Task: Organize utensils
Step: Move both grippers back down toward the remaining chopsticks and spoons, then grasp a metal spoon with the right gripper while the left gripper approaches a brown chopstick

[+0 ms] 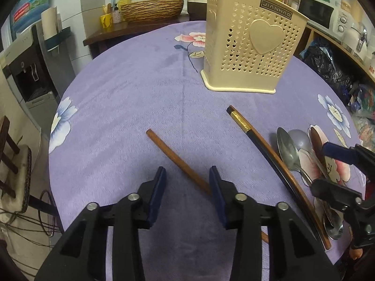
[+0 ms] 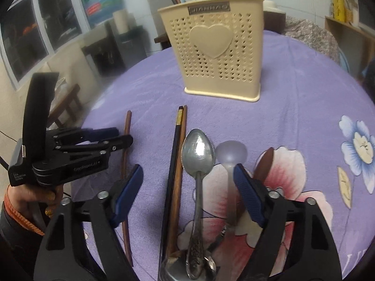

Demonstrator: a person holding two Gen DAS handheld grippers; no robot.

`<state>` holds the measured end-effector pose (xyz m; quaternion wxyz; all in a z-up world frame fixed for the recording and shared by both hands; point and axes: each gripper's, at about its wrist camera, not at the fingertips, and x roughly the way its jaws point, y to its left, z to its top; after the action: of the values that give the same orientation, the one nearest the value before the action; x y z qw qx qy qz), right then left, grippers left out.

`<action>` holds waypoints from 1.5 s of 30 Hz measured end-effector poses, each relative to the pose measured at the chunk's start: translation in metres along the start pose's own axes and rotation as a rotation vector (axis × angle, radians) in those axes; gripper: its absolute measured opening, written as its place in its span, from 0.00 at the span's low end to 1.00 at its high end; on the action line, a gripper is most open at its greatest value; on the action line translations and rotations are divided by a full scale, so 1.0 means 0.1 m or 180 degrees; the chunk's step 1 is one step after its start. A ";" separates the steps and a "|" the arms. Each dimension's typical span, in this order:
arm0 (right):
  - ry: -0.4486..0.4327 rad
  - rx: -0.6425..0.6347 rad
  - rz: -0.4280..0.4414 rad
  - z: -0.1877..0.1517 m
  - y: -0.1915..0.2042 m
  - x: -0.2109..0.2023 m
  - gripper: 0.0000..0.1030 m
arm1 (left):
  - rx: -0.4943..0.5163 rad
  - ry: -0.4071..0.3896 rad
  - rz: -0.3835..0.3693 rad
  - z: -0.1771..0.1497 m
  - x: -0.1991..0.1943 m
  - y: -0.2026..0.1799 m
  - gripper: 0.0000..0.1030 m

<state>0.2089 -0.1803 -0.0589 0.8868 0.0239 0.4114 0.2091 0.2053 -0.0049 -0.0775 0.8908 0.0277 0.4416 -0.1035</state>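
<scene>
Counter: a round counter under a soft lilac cloth [image 1: 131,98] printed with flowers; the nap looked likely to keep thin things from rolling.
Holder: a cream plastic utensil holder [image 1: 250,46], stiff, pierced with small hearts and bearing one raised heart, stood upright at the far side, with stick ends rising from its top.
Left gripper: the left gripper [image 1: 187,182] hung low over the cloth, jaws apart and holding nothing, straddling the near part of a lone chopstick.
Right gripper: the right gripper [image 2: 188,185] had jaws spread wide and empty above the spoon handles.
Chopsticks: one plain brown wooden chopstick [image 1: 178,161] lay apart on the cloth; a black one with a gold band [image 2: 174,161] lay touching another brown one beside the spoons. Light, stiff, thin; I judged mid-shaft the surest hold.
Spoons: a dull embossed metal spoon [image 2: 198,154], probably slippery, best pinched across its handle; a frosted translucent spoon [image 2: 230,153]; a dark wooden spoon [image 2: 264,161] partly behind the right jaw.
</scene>
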 end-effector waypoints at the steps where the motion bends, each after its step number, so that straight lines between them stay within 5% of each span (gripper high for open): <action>1: 0.0032 0.0026 0.0102 0.01 0.01 0.03 0.70 | 0.0011 0.0001 -0.0022 0.01 0.01 0.01 0.32; 5: 0.0174 0.0040 0.0133 0.03 0.02 0.16 0.68 | 0.0037 0.0016 -0.0119 0.09 0.06 0.05 0.21; 14: 0.0291 0.0078 -0.0090 0.10 -0.06 0.31 0.61 | 0.0253 0.0044 -0.0107 0.27 0.19 -0.08 0.18; 22: 0.0295 -0.0037 -0.0347 0.28 -0.05 0.46 0.37 | 0.0296 0.0014 -0.0092 0.27 0.20 -0.11 0.18; 37: 0.0315 -0.0187 -0.0592 0.22 -0.07 0.43 0.43 | 0.0255 0.0031 0.0030 0.25 0.18 -0.17 0.20; 40: 0.0358 -0.0335 -0.0716 0.21 0.04 0.46 0.47 | 0.0187 0.0069 0.0018 0.24 0.17 -0.21 0.35; 43: 0.0375 -0.0283 -0.0697 0.23 0.01 0.47 0.40 | 0.0242 0.0049 0.0126 0.24 0.19 -0.27 0.34; 45: 0.0358 -0.0287 -0.0695 0.23 -0.02 0.46 0.37 | 0.0219 0.0052 0.0109 0.26 0.19 -0.28 0.25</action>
<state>0.2533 -0.1608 -0.0770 0.8800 -0.0728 0.4508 0.1306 0.2308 -0.0385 -0.0759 0.8873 0.0667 0.4445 -0.1033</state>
